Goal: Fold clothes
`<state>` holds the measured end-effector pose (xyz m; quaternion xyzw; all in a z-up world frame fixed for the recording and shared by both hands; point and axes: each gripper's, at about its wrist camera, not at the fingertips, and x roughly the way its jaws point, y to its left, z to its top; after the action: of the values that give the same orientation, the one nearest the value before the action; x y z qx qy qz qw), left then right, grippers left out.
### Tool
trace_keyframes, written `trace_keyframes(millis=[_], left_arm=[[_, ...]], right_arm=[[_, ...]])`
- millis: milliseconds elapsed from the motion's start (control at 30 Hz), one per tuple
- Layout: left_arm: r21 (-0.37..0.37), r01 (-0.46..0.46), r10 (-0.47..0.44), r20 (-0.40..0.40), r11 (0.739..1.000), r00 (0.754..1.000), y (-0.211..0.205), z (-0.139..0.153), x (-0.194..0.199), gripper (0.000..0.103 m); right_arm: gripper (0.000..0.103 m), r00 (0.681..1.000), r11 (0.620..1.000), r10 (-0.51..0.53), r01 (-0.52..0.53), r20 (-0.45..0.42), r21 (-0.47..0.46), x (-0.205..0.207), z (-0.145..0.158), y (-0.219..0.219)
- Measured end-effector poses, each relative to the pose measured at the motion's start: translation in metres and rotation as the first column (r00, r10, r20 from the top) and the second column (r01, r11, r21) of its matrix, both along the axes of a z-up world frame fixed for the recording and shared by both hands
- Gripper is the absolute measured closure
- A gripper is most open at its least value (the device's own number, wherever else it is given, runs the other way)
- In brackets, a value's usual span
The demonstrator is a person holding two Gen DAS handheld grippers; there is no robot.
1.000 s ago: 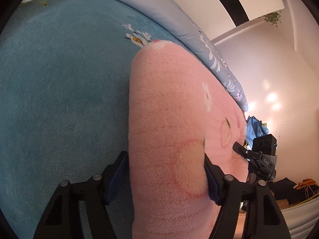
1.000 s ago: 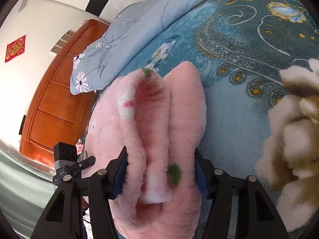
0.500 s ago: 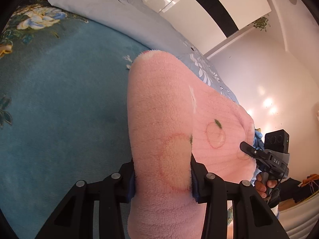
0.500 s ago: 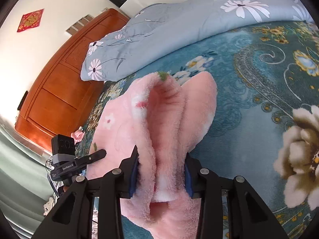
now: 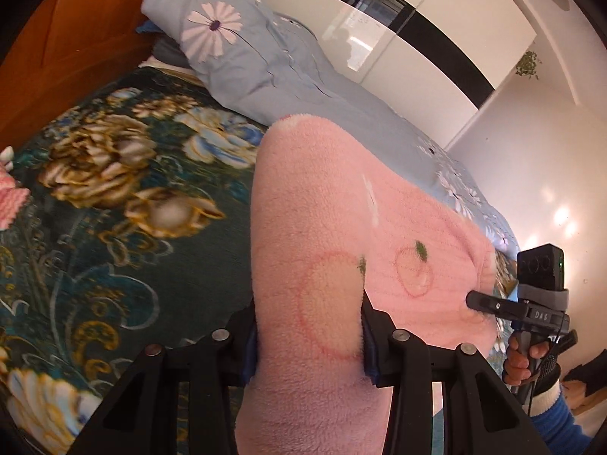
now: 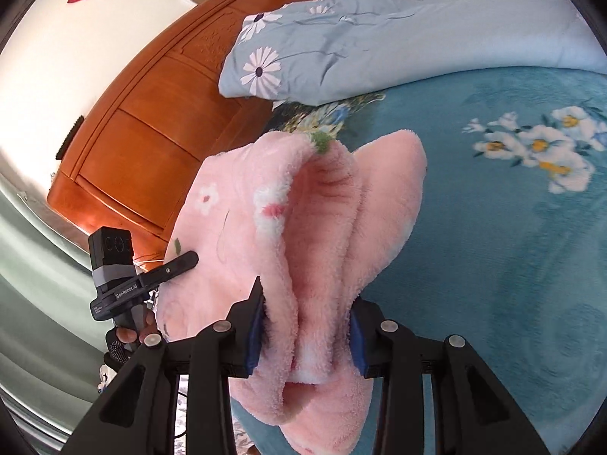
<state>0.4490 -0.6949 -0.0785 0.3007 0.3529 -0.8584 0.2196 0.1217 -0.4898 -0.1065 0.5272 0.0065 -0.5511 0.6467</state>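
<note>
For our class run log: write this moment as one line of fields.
left tool: shut on pink fleece garment | right tool: shut on same garment, bunched | garment: stretched between tools above bed blanket

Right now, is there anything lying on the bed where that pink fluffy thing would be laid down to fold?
Nothing visible does. The pink fleece garment hangs clamped in both grippers' jaws, and the teal blanket beyond it looks bare. The blue floral quilt lies bunched further back.

Two grippers [image 5: 309, 335] [image 6: 305, 331], one pink garment [image 5: 341, 227], one blue duvet [image 6: 417, 26], one floral blanket [image 5: 114, 208], one wooden headboard [image 6: 151, 125].
</note>
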Motion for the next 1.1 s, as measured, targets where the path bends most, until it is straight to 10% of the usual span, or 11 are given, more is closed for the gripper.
trace_keyframes(millis=[500,733,1100], left_arm=[[-0.002,-0.120,0.120,0.013,0.993,0.993,-0.157,-0.040,0.042,0.058],[0.021,-0.078,0.074,0.160,0.997,0.984,-0.179,-0.082,0.011,0.057],[0.018,-0.124,0.119,0.162,0.992,0.980,-0.176,-0.085,0.022,0.044]], right_arm=[[0.064,0.997,0.999,0.029,-0.026,0.077,-0.038,0.065,-0.029,-0.156],[0.064,0.996,1.000,0.004,-0.006,0.094,0.028,0.061,-0.072,-0.167],[0.063,0.996,0.998,-0.008,0.002,0.090,0.059,0.055,-0.091,-0.170]])
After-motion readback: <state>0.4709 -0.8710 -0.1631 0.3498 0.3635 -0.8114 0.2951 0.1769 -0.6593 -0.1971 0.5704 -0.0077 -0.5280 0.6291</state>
